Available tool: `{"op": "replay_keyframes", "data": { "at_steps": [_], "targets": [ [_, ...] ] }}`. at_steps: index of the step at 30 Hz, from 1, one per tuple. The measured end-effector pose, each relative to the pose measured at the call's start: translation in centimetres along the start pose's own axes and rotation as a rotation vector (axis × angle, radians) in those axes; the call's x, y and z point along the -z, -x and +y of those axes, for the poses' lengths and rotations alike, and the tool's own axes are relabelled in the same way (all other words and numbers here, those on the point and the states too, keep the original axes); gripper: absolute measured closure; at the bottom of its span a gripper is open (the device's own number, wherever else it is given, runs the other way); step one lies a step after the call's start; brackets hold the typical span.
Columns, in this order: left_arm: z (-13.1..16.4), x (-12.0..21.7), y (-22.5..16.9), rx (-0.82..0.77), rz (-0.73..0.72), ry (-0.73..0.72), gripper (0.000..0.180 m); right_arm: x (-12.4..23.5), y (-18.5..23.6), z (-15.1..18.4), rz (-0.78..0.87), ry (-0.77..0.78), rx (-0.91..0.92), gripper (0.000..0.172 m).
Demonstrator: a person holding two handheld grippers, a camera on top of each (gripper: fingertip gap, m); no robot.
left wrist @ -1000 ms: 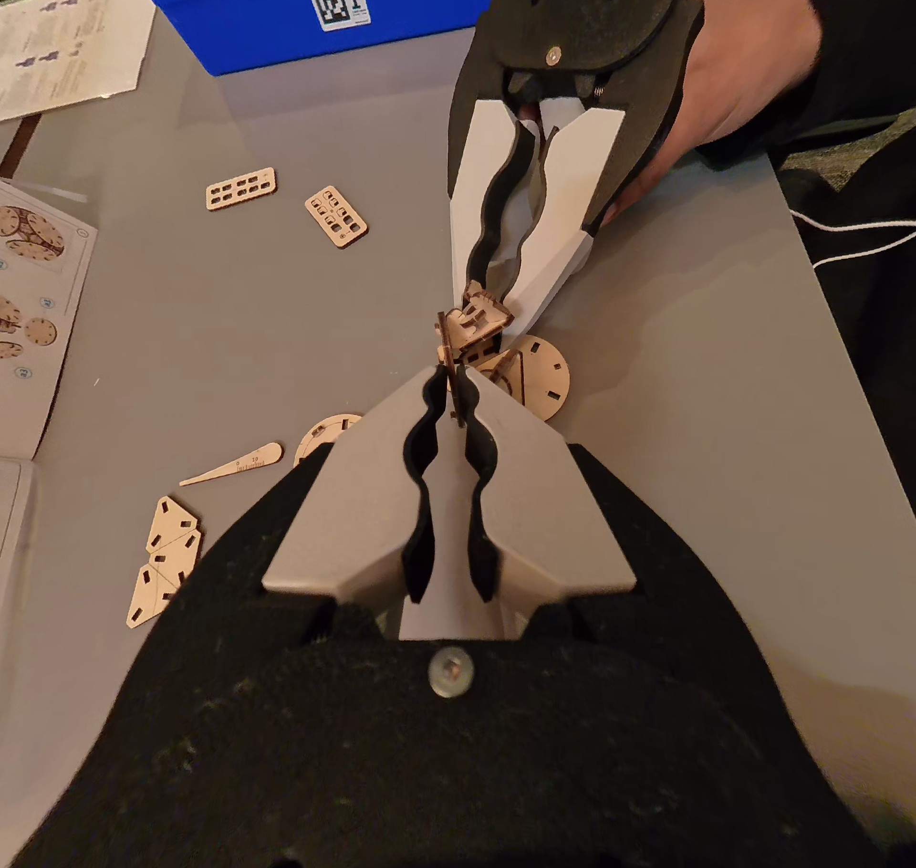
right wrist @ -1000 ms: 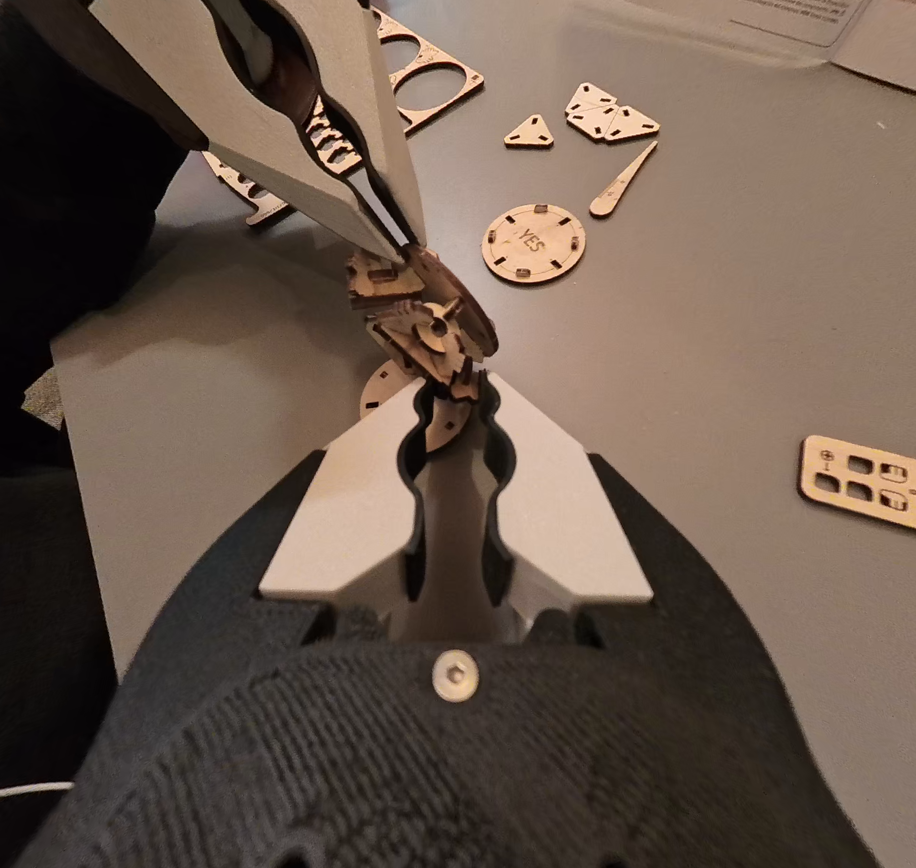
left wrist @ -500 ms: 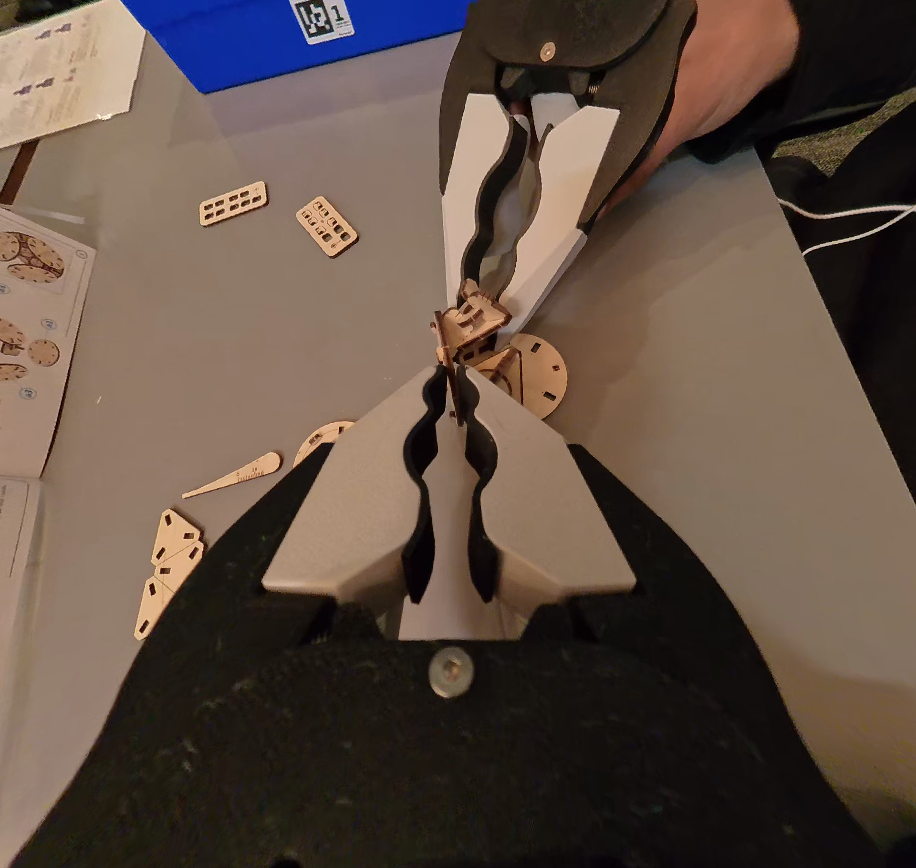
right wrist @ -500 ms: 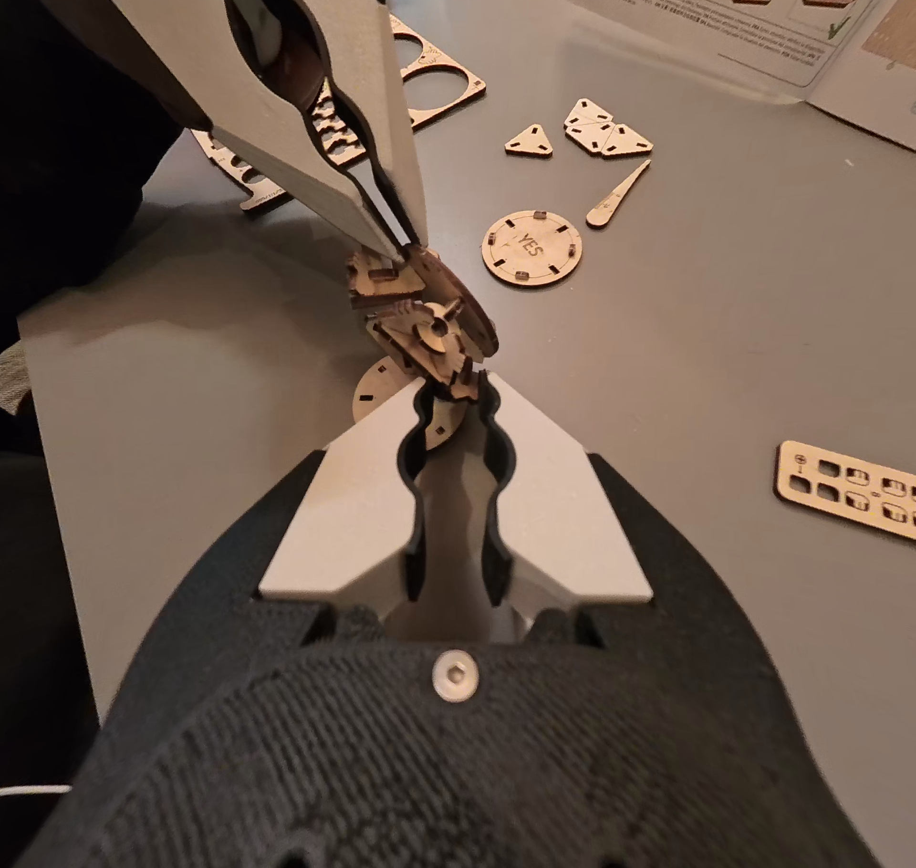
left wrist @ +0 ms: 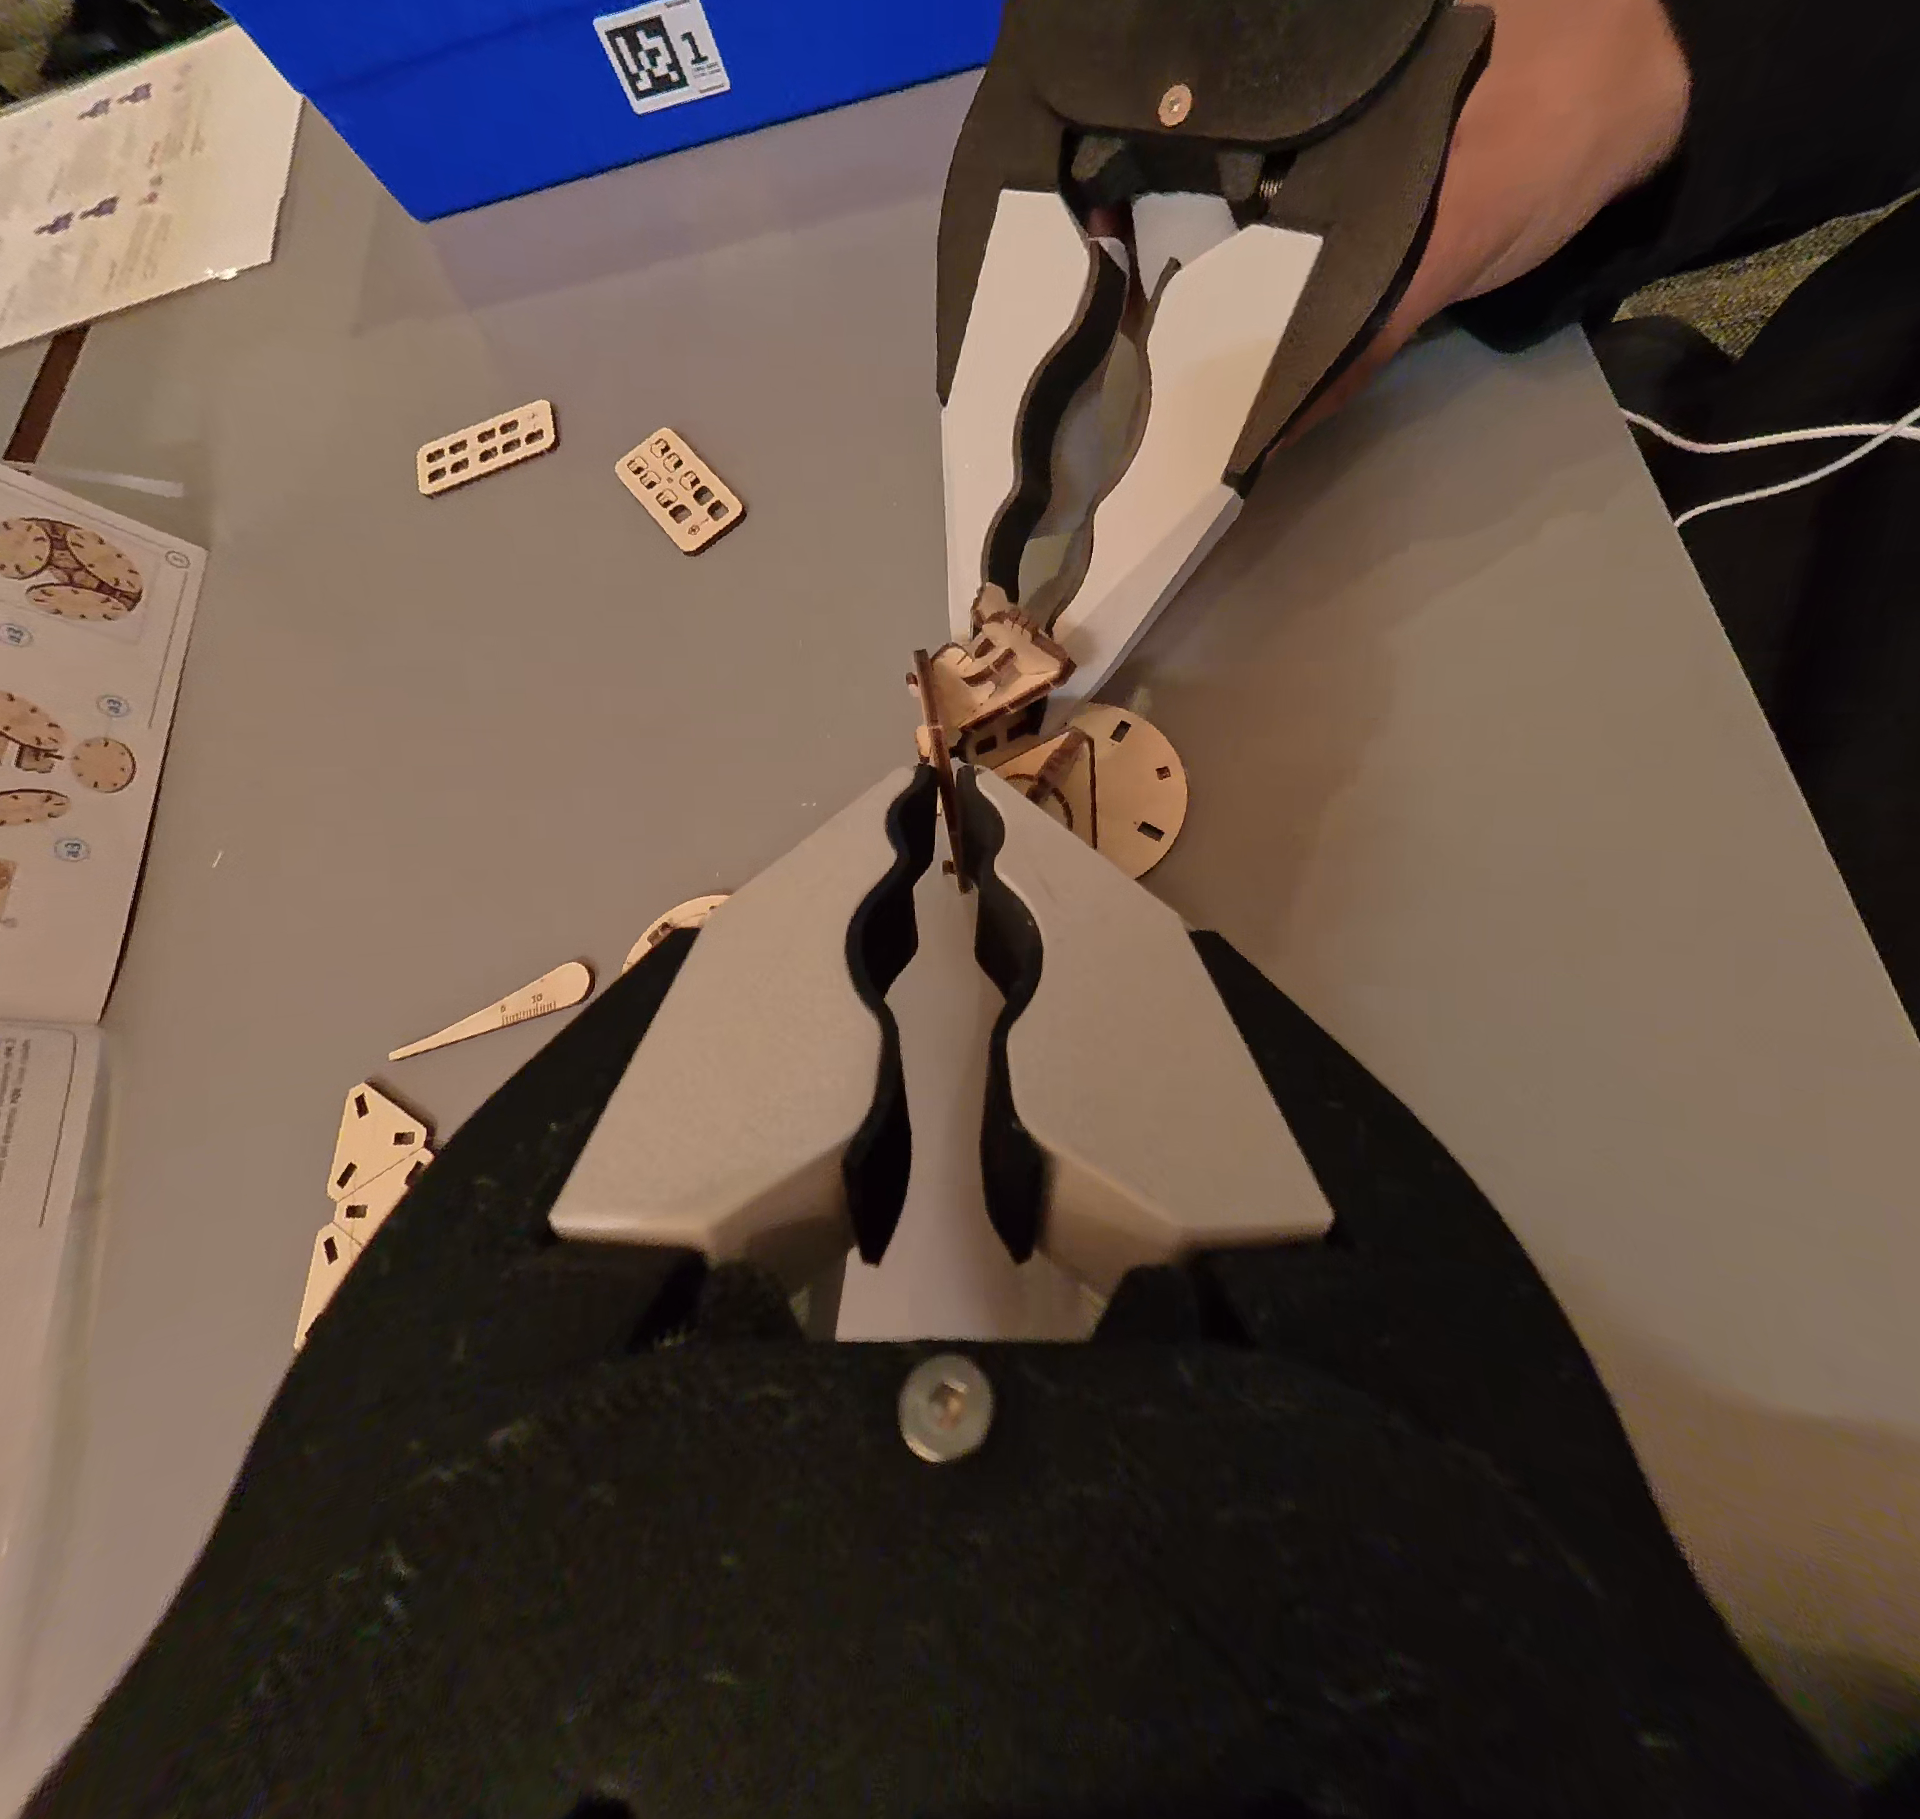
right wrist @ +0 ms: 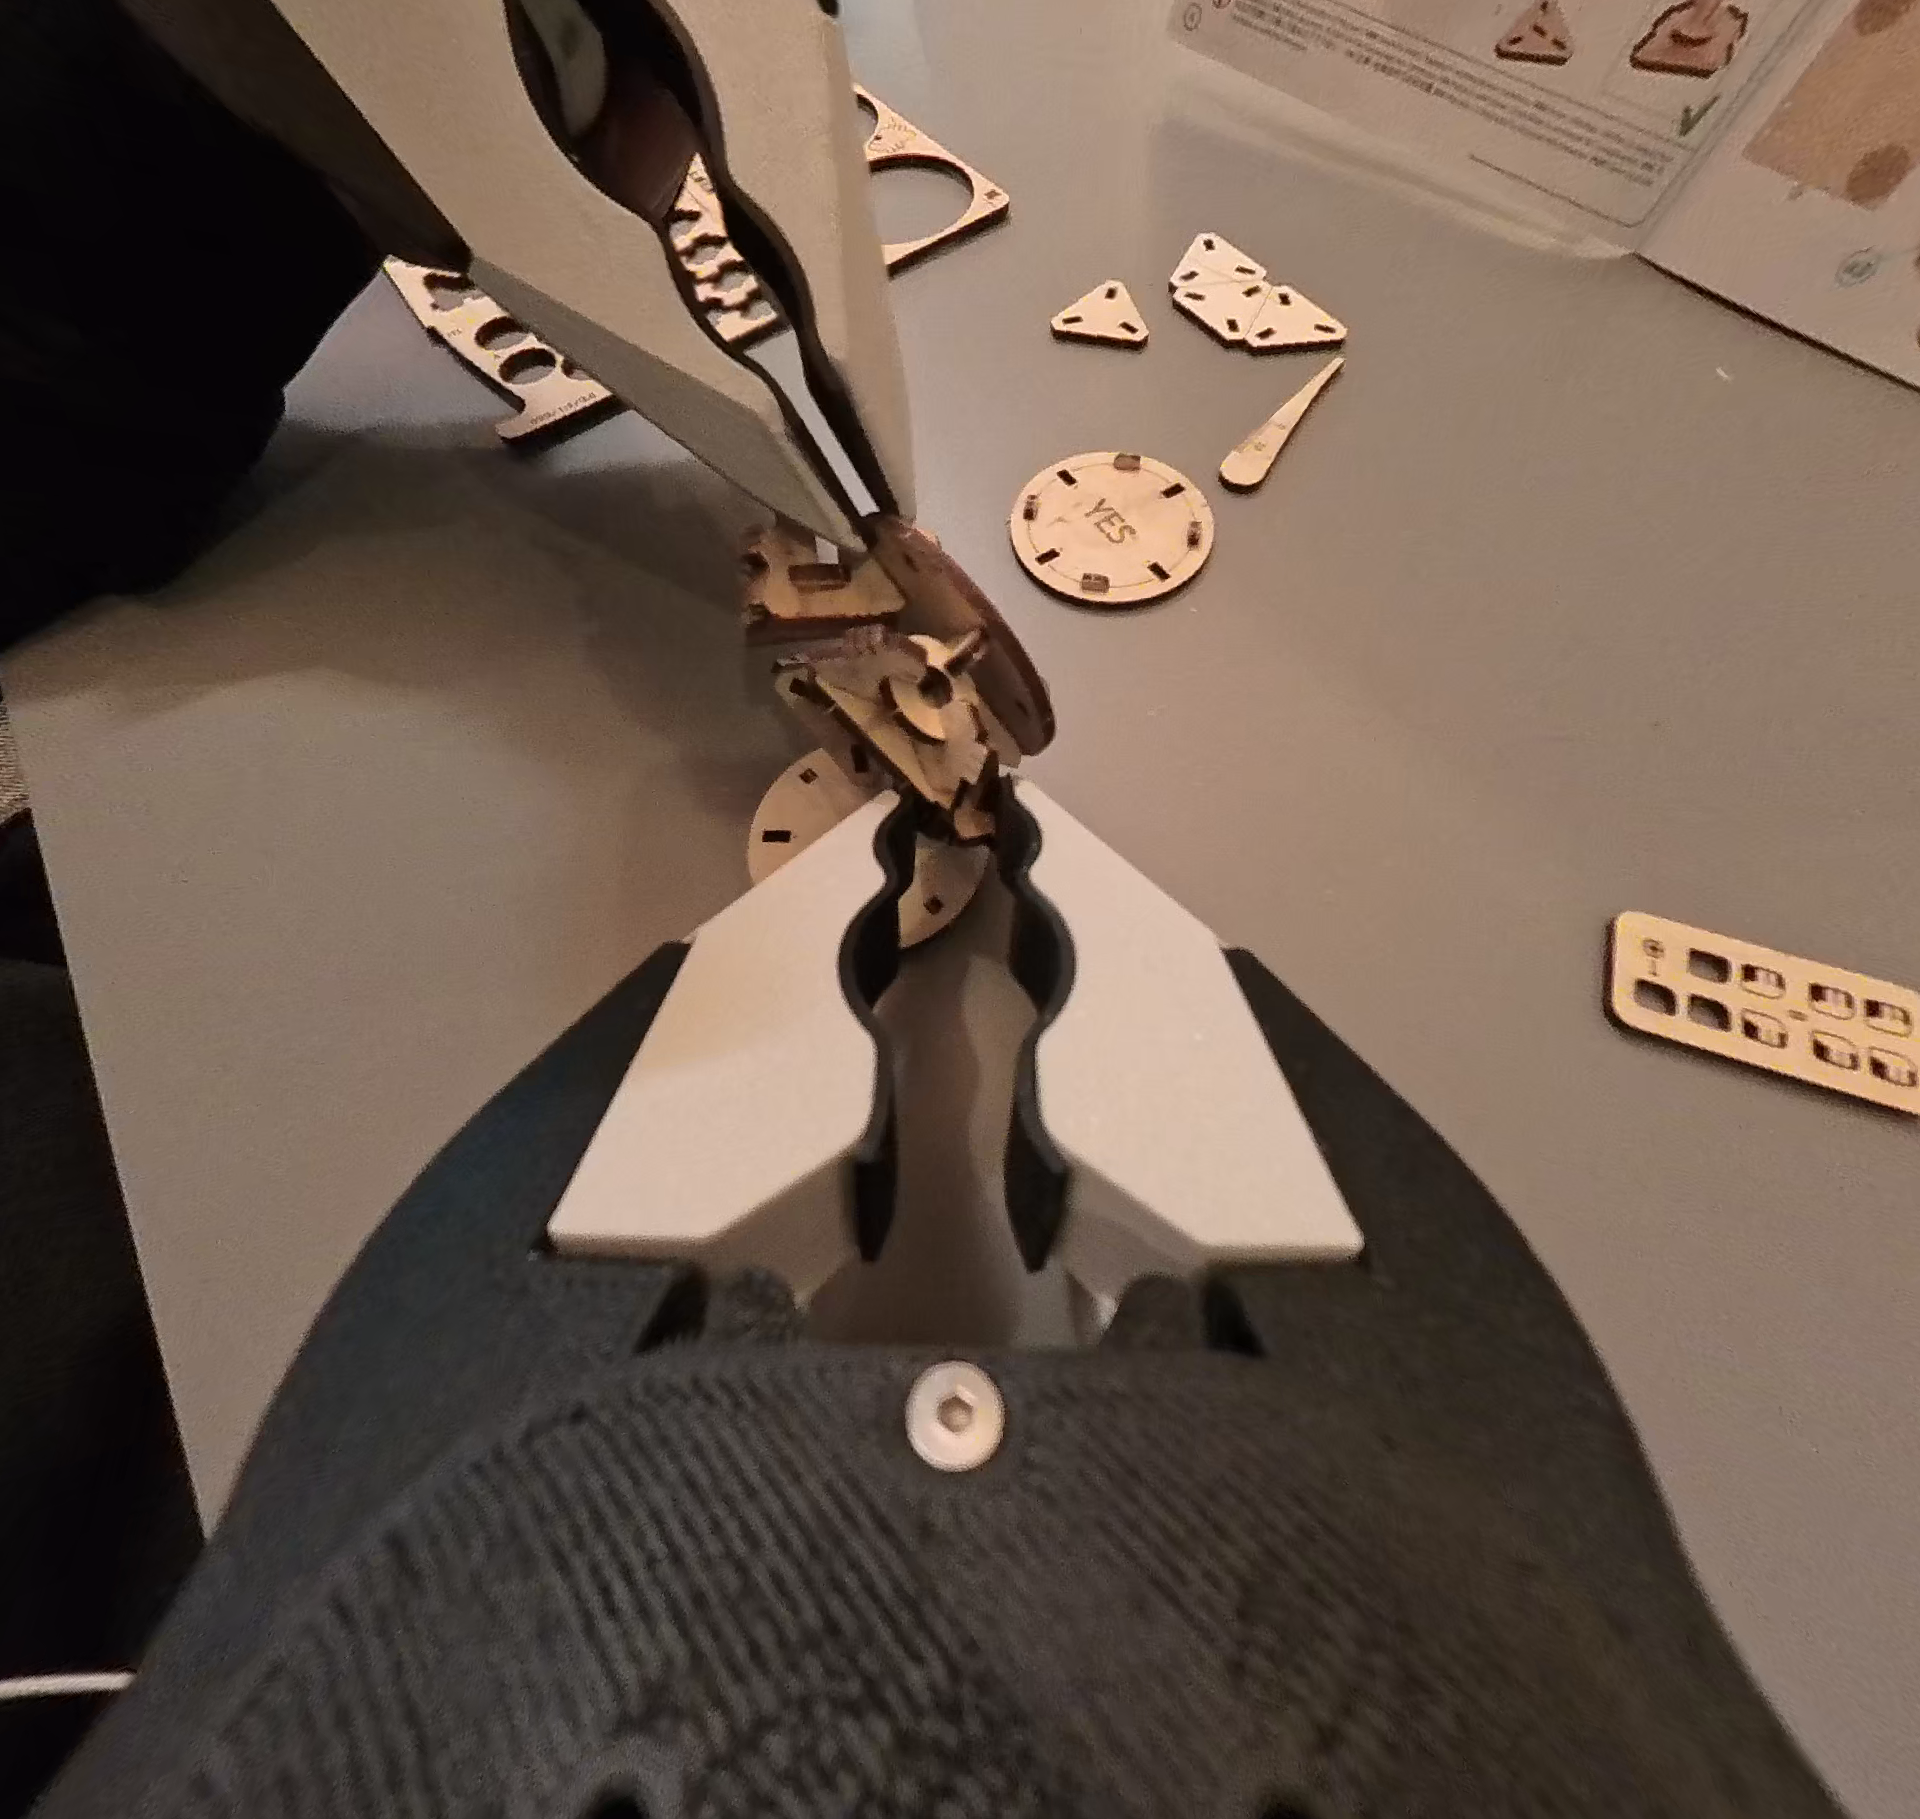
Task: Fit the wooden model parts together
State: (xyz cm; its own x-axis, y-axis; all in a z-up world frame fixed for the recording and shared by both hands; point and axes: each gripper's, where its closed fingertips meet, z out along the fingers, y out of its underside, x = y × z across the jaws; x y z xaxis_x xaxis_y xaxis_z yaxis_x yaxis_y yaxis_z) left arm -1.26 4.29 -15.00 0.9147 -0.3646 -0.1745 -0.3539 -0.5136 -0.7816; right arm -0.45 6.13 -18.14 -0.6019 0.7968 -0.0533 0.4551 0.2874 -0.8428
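A small wooden model (left wrist: 992, 678) hangs above the grey table (left wrist: 623, 730), held between both grippers. In the left wrist view, my left gripper (left wrist: 940, 793) is shut on the edge of the model's thin round disc (left wrist: 943, 782), seen edge-on. My right gripper (left wrist: 1023, 616) comes in from the top and is shut on the model's far end. In the right wrist view, my right gripper (right wrist: 956, 813) grips the model's (right wrist: 904, 689) lower toothed part. The left gripper (right wrist: 868, 528) pinches the dark disc's rim (right wrist: 977, 626) from the upper left.
A wooden disc (left wrist: 1127, 793) lies on the table right under the model. Another disc (right wrist: 1110, 533), triangles (right wrist: 1247, 299), a pointed stick (right wrist: 1278, 429), slotted plates (left wrist: 486, 447) (left wrist: 681, 491) and a cut-out sheet (right wrist: 925, 200) lie around. A blue bin (left wrist: 468, 13) and instruction sheets (left wrist: 83, 720) border the table. Across from one pair of fingers to the other is roughly 4 cm. Both grippers' tips are roughly 15 cm from the pointed stick (right wrist: 1278, 429). Look for it in the left wrist view (left wrist: 507, 1009) too.
Both grippers keep their hold on the model. The pair has drifted slightly over the table, and the right gripper's fingers have closed a little more on the model.
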Motion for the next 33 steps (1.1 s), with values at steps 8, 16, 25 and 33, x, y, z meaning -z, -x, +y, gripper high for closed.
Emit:
{"op": "replay_keyframes", "data": {
  "at_steps": [8, 16, 25, 33],
  "targets": [
    [0.09, -0.06, -0.08, -0.001, 0.006, 0.002, 0.180, -0.03, 0.07, 0.13, 0.010, 0.006, 0.008, 0.159],
    [0.10, -0.12, 0.04, -0.040, -0.020, 0.008, 0.180, -0.08, -0.03, 0.16, 0.025, 0.009, 0.028, 0.159],
    [0.21, -0.12, 0.06, -0.031, -0.014, 0.007, 0.180, -0.17, -0.01, 0.19, 0.017, 0.014, 0.018, 0.159],
    [0.41, -0.14, 0.26, -0.023, -0.025, 0.018, 0.179, -0.23, -0.11, 0.15, -0.026, 0.015, -0.026, 0.157]
  ]
}}
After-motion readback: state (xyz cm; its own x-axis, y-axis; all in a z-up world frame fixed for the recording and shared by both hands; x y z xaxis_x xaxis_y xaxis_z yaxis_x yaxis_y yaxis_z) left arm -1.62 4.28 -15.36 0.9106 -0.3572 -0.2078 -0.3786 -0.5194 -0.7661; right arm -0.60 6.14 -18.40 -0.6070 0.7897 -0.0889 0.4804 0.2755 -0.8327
